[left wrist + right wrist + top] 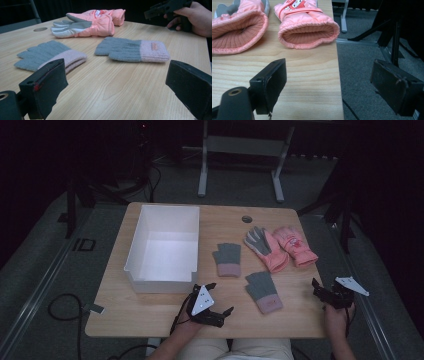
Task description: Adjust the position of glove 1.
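Both grippers empty, jaws wide apart. Left gripper (214, 301) just below white bin (134, 251); right gripper (327, 293) far right of bin, at table edge (320, 320).

Four gloves right of bin:
- grey pair (227, 259), nearer
- pink pair (280, 246), farther

Risks:
- thick pink cuff (308, 31) may slip pinch
- knit may snag or drag
- right jaws overhanging edge could knock glove to floor

a white bin (165, 247) sits on the wooden table's (150, 312) left half; behind it, a grey metal frame (240, 145) stands on grey carpet (40, 265).
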The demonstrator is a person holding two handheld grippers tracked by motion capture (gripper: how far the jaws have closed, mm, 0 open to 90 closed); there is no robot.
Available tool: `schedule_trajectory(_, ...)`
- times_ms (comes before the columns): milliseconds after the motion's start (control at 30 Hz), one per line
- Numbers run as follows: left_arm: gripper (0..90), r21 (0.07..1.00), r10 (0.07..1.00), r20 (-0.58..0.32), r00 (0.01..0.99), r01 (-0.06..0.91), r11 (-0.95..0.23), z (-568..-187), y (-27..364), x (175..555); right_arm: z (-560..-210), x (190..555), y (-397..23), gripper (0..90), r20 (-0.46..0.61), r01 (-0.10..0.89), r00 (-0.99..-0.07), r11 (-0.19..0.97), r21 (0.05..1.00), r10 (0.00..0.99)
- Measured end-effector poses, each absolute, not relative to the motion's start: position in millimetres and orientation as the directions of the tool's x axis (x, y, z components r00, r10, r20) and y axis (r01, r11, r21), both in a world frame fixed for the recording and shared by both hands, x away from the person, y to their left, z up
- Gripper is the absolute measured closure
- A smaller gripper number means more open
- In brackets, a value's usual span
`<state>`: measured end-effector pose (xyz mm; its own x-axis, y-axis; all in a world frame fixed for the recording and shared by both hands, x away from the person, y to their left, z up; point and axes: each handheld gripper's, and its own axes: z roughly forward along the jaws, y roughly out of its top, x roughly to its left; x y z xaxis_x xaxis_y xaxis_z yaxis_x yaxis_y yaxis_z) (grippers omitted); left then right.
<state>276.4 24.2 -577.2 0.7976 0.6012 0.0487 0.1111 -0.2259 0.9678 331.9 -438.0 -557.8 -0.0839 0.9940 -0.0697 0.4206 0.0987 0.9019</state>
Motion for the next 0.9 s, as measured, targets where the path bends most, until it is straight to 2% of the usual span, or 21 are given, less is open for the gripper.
schedule_trajectory(800, 2.9, 0.971, 0.598, 0.040, 0.800, 0.111, -0.213, -577.4, 25.9, 277.0, -558.0, 337.4, -435.9, 13.9, -0.095, 0.467, -0.086, 0.125, 0.876, 0.992)
schedule_trajectory(900, 2.9, 0.971, 0.596, 0.043, 0.802, 0.106, -0.212, -577.5, 26.0, 276.5, -553.6, 339.4, -438.7, 13.9, -0.134, 0.459, -0.087, 0.159, 0.874, 0.987)
